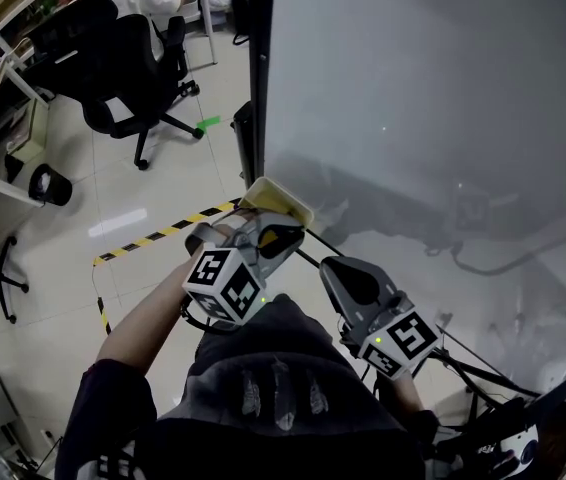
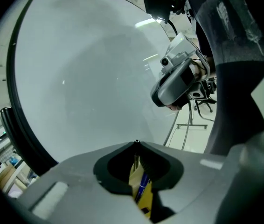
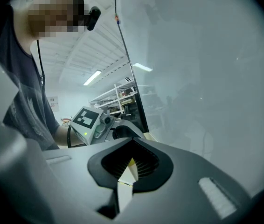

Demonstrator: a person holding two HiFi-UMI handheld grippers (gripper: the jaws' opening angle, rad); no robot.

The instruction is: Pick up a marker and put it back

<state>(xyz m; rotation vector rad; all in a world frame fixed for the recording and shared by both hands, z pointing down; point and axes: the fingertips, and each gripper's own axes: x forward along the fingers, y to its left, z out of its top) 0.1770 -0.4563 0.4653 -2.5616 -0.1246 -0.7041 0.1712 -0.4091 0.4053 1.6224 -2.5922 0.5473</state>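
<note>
Head view: the left hand-held gripper [image 1: 275, 236] hangs over a yellow tray [image 1: 285, 200] at the whiteboard's [image 1: 423, 98] lower corner. The right hand-held gripper [image 1: 355, 280] is just beside it.

Left gripper view: the jaws are pressed together at the tips and pinch nothing. Through the gap behind them, the blue marker [image 2: 143, 183] lies in the tray [image 2: 147, 202].

Right gripper view: the jaws are likewise together and empty, with the tray [image 3: 132, 168] showing beyond them.

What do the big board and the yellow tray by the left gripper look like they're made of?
Board: smooth, glossy pale panel, likely coated metal or melamine; it carries dim reflections and small light glints. Tray: pale yellow, fairly matte, probably plastic, going by its even colour and thin rounded rim, though the look leaves that open.
</note>
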